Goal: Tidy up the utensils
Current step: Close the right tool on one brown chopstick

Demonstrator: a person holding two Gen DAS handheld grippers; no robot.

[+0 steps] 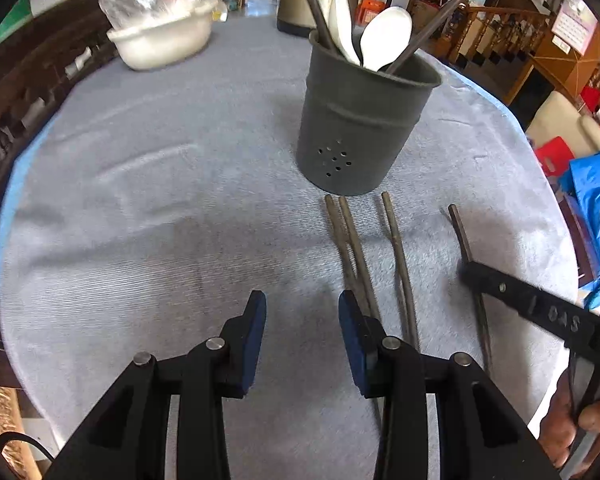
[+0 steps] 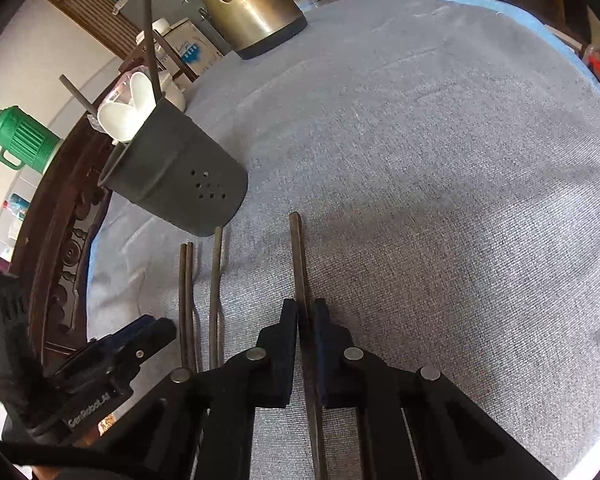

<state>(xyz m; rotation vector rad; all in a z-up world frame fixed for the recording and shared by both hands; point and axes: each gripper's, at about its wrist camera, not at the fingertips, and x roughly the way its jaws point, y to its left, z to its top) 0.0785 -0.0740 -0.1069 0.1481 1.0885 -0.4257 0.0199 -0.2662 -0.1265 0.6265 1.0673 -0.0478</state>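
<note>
A dark grey utensil holder [image 1: 364,120] [image 2: 176,184] stands on the grey cloth with two white spoons [image 1: 380,36] and dark chopsticks in it. Three dark chopsticks [image 1: 356,248] [image 2: 216,280] lie side by side in front of the holder. A fourth chopstick [image 2: 300,264] [image 1: 460,232] lies apart to their right, and my right gripper [image 2: 305,312] [image 1: 466,270] is shut on it. My left gripper [image 1: 302,308] is open just left of the three chopsticks with nothing between its fingers; in the right wrist view it [image 2: 156,332] shows at the lower left.
A brass-coloured kettle [image 2: 252,8] [image 1: 300,4] stands behind the holder. A white basin covered in plastic film [image 1: 160,28] sits at the back left. A carved dark wooden rail [image 2: 60,240] borders the table's left side. A green flask [image 2: 24,140] stands beyond it.
</note>
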